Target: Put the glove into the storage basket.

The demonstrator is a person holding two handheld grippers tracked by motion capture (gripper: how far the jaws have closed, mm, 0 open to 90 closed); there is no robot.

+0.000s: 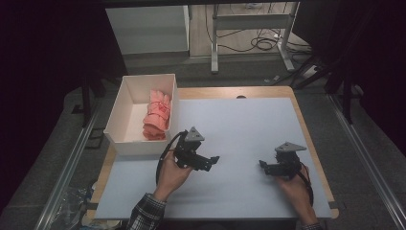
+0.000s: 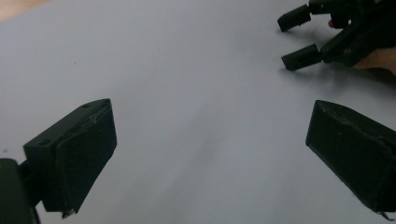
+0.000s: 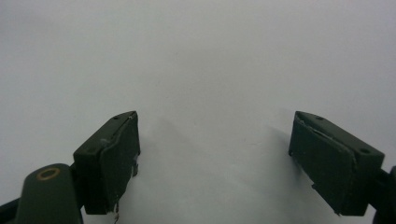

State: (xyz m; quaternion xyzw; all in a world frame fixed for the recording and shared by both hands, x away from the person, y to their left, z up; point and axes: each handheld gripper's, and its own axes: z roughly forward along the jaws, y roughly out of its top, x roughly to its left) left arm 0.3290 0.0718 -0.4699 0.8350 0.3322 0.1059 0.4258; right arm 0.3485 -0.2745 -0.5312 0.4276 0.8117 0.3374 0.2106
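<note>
Grippers both empty right now, so the thing to watch is the pink cloth (image 1: 157, 115), the item nearest them. It sits inside the white box (image 1: 119, 110), pushed against the box's right wall, and it runs from about the middle of that wall down to the near right corner. Salmon-pink fabric, soft and bunched, looks rolled or folded into a long bundle with creases and ridges across it; the near end is rounder and fuller, the far end a bit looser. Finer detail of the weave is too small to tell. The rest of the box floor, to the left of the cloth, is bare white.

Left gripper (image 1: 214, 160) hovers just off the box's near right corner, over the pale grey mat (image 1: 249, 124), held in the person's left hand (image 1: 171, 176). Its jaws stand wide apart in the left gripper view (image 2: 210, 149), nothing between them but grey surface. It is close to the box but not touching it, and apart from the cloth.

Right gripper (image 1: 262, 164) is well away from the box, farther right on the same mat, in the right hand (image 1: 293, 184). Its jaws also spread wide in the right gripper view (image 3: 215, 154), gripping nothing. The left gripper view also catches that right gripper (image 2: 294, 39) farther off, its two tips parted, pointing back toward the box side
</note>
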